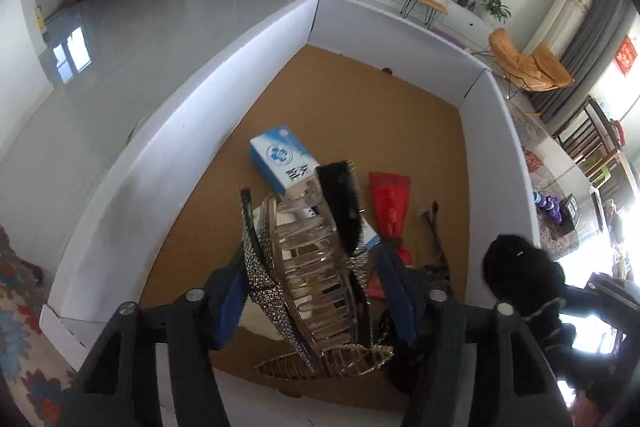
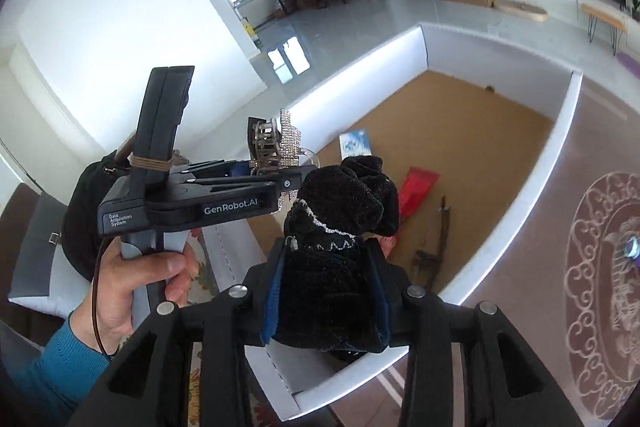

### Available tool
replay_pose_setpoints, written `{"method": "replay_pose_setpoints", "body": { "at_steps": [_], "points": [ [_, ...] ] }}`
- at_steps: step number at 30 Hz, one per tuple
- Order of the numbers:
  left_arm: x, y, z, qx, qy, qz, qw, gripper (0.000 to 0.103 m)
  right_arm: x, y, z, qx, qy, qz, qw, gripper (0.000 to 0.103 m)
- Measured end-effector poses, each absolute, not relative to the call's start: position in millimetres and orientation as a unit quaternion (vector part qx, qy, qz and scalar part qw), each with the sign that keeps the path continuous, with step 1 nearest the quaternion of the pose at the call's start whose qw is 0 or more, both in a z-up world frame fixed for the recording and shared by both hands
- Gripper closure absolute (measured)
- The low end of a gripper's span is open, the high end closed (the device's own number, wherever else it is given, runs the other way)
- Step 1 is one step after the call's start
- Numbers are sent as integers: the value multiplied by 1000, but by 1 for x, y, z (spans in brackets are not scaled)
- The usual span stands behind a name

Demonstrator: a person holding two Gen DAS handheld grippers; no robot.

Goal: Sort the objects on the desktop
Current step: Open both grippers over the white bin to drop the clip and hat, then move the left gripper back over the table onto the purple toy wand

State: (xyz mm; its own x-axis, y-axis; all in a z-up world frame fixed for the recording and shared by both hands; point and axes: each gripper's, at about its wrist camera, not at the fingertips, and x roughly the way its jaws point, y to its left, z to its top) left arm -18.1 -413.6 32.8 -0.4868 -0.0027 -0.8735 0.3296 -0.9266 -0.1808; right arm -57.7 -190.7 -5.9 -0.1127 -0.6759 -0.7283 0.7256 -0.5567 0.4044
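Note:
My left gripper (image 1: 316,279) is shut on a large rhinestone hair claw clip (image 1: 308,267), held above the near end of the white-walled tray (image 1: 224,67); the clip also shows in the right wrist view (image 2: 276,147). My right gripper (image 2: 328,263) is shut on a black velvet scrunchie (image 2: 340,227), held above the tray's near right corner; it also shows in the left wrist view (image 1: 516,263). On the cork floor lie a blue and white box (image 1: 280,157), a black brush (image 1: 340,203), a red packet (image 1: 390,211) and a dark hair tie (image 1: 434,239).
The tray's white walls (image 2: 560,131) enclose the cork floor, with bare cork at the far end (image 1: 372,99). A patterned brown rug (image 2: 600,227) lies right of the tray. A floral cloth (image 1: 24,327) lies at the left.

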Motion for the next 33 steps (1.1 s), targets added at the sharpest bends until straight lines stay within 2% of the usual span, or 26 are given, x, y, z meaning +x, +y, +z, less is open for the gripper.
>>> {"method": "replay_pose_setpoints", "body": {
  "at_steps": [1, 3, 7, 10, 13, 16, 18, 21, 27, 33],
  "points": [
    [-18, -416, 28, 501, 170, -842, 106, 17, -61, -192, -14, 481, 17, -741, 468, 36],
    [-18, -413, 25, 498, 171, -842, 117, 17, -64, -183, -17, 477, -8, -748, 462, 24],
    [-8, -396, 37, 463, 166, -861, 127, 17, -70, -135, -5, 433, -54, -783, 443, 13],
    [-1, -368, 61, 424, 153, -887, 97, 17, -70, -83, 1, 395, -43, -828, 397, 2],
    [3, -319, 85, 394, 125, -909, 40, 17, -70, -18, -19, 367, 28, -886, 282, 0],
    [4, -255, 102, 380, 100, -919, -47, 17, -77, 56, -63, 391, 100, -902, 153, 0],
    [2, -209, 106, 383, 83, -914, -109, 15, -82, 111, -88, 426, 92, -895, 96, 0],
    [-5, -145, 90, 408, 82, -887, -198, 4, -80, 175, -112, 453, 69, -888, 29, 0],
    [-32, -58, 11, 478, 30, -848, -229, 4, -73, 228, -121, 462, 5, -887, 2, 0],
    [-75, -46, -27, 501, -30, -843, -192, 4, -78, 231, -120, 459, 3, -888, -6, 0]
  ]
}}
